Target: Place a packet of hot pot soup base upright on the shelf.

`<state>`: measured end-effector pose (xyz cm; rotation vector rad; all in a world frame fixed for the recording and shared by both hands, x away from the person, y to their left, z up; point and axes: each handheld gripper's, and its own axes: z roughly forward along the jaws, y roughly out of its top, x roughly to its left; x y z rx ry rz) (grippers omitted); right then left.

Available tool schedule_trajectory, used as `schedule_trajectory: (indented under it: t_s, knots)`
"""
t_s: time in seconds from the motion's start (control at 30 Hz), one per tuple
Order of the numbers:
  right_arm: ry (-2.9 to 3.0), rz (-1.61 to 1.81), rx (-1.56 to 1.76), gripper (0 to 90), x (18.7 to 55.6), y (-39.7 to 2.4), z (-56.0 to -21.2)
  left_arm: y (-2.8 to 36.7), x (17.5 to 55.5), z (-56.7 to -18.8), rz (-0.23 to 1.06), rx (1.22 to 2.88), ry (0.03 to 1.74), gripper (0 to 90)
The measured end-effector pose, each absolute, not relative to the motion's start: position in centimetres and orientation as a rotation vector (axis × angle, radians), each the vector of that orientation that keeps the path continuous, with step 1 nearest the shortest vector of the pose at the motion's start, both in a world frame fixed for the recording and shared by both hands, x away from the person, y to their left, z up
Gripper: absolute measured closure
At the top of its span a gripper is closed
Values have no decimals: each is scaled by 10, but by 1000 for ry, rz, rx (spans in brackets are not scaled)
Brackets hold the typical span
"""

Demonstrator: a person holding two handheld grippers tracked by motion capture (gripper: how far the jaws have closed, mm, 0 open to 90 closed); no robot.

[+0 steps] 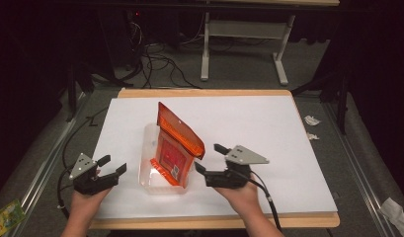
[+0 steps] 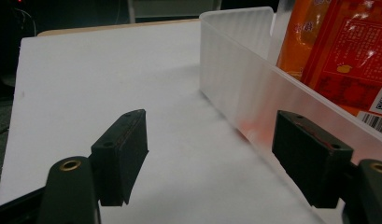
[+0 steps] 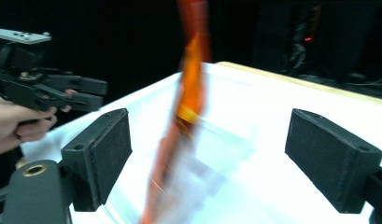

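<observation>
While the orange foil snack pouch with a red label [image 1: 176, 148] is standing tilted inside the clear, shallow rectangular plastic container [image 1: 146, 148], the placing step is judged to be done: the pouch's lower edge is resting in the container, near the end closest to the person, and its sealed top is leaning up and away over the far end. No part of the pouch is being pinched. The right gripper [image 1: 205, 159], held just to the right of the container, is being kept with its jaws spread wide and bare; in the right gripper view the pouch [image 3: 188, 121] is seen blurred between the two black pads [image 3: 107, 154] without being touched by either. The left gripper [image 1: 114, 165], held just to the left of the container, is likewise being kept open on nothing; in the left gripper view its pads are shown apart above the white table sheet [image 2: 109, 84], with the container's frosted side wall [image 2: 244, 88] just beside the right-hand pad. What is left is being judged as slight: the pouch is leaning rather than lying flat, so it may yet need settling in the container, and both grippers are still to be drawn clear.
</observation>
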<state>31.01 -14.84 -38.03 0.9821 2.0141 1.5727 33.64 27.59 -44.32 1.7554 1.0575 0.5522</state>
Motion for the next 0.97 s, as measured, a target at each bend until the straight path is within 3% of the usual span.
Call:
schedule_trajectory:
  t_s: [0.27, 0.33, 0.43, 0.97]
  knots:
    - [1867, 1446, 1153, 119, 296, -245, -394, 275, 335, -445, 545, 1766, 1063, 270]
    - [1788, 1384, 1226, 119, 283, -286, -410, 274, 334, -446, 548, 1779, 1058, 268]
    - [1755, 1337, 1278, 93, 276, -313, -427, 273, 335, -446, 548, 1778, 1058, 259]
    - [1756, 1372, 1262, 81, 281, -313, -429, 271, 332, -446, 565, 1781, 1081, 166]
